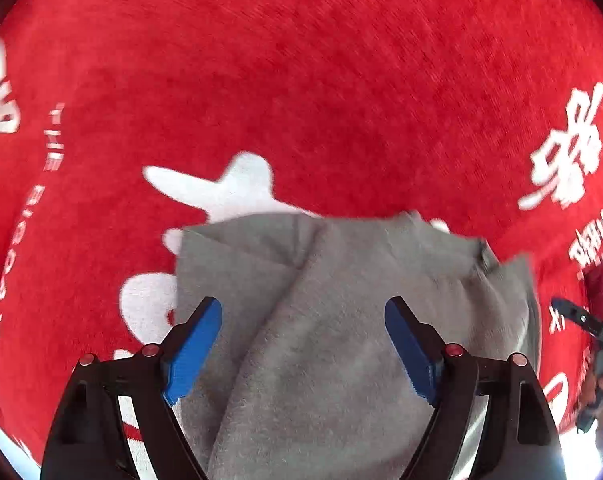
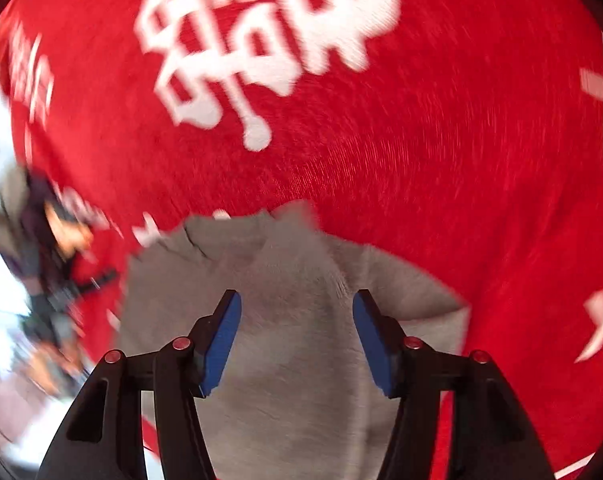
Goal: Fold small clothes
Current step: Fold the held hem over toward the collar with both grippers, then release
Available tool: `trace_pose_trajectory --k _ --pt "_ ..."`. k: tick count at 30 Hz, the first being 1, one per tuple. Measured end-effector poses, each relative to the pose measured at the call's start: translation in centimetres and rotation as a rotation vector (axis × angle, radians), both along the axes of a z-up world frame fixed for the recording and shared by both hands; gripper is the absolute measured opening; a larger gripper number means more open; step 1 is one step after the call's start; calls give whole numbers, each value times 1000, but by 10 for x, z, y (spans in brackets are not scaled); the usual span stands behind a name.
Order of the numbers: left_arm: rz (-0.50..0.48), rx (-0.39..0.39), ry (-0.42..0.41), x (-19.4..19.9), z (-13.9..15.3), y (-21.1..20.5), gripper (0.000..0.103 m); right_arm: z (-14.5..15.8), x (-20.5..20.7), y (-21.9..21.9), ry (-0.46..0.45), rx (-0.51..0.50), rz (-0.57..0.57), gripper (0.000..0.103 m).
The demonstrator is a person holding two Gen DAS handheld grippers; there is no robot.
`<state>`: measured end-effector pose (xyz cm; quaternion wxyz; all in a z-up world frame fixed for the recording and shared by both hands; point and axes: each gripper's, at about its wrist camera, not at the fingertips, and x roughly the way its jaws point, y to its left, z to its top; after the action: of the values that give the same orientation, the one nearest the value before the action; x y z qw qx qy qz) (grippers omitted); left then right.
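Note:
A small grey fleece garment (image 1: 341, 264) lies in soft folds on a red cloth, with a ridge running up its middle. My left gripper (image 1: 303, 308) hangs over it, pointing steeply down. Its blue pads (image 1: 193, 352) stand wide apart and touch nothing, with grey fabric showing in the gap. In the right wrist view the same grey garment (image 2: 293, 364) lies bunched under my right gripper (image 2: 296, 300). That gripper is open too, with its pads off the cloth. The right gripper's blue-tipped finger (image 1: 569, 312) shows at the left view's right edge.
The red cloth (image 1: 301, 80) with white printed characters (image 2: 261, 40) covers the whole surface around the garment. At the left of the right wrist view, a blurred hand with the other gripper (image 2: 53, 256) sits near the bright edge of the surface.

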<state>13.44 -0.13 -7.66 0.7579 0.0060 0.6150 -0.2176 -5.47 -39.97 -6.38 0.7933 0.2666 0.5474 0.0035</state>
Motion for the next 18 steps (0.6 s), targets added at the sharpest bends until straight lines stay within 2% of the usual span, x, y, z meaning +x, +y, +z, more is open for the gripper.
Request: trace_pose_trajectory --k 3,4,8,11,13,14,15,16,18 --pt "-70 30 38 8 -12 -16 84 -1 1 5 29 -101 75 63" --pt "-82 30 50 10 -16 -21 84 -4 2 3 43 -98 78 63" --pt "-120 43 114 19 -37 -43 84 -20 8 -11 73 -17 14 63" --pt "-154 96 114 16 -45 -53 81 -39 12 -25 84 106 -59 61" --pt "-184 130 94 14 -45 -58 69 -50 16 -28 91 178 -79 58" --pt "-197 147 76 13 -45 -60 52 -57 20 -29 107 200 -85 46" --pt "-207 140 67 13 -42 -60 25 -61 22 -27 118 206 -84 33" --pt "-209 113 82 14 -39 -58 12 -63 24 -25 127 203 -80 6" --pt "-198 89 66 14 -30 -56 9 -51 26 -19 87 164 -63 6"
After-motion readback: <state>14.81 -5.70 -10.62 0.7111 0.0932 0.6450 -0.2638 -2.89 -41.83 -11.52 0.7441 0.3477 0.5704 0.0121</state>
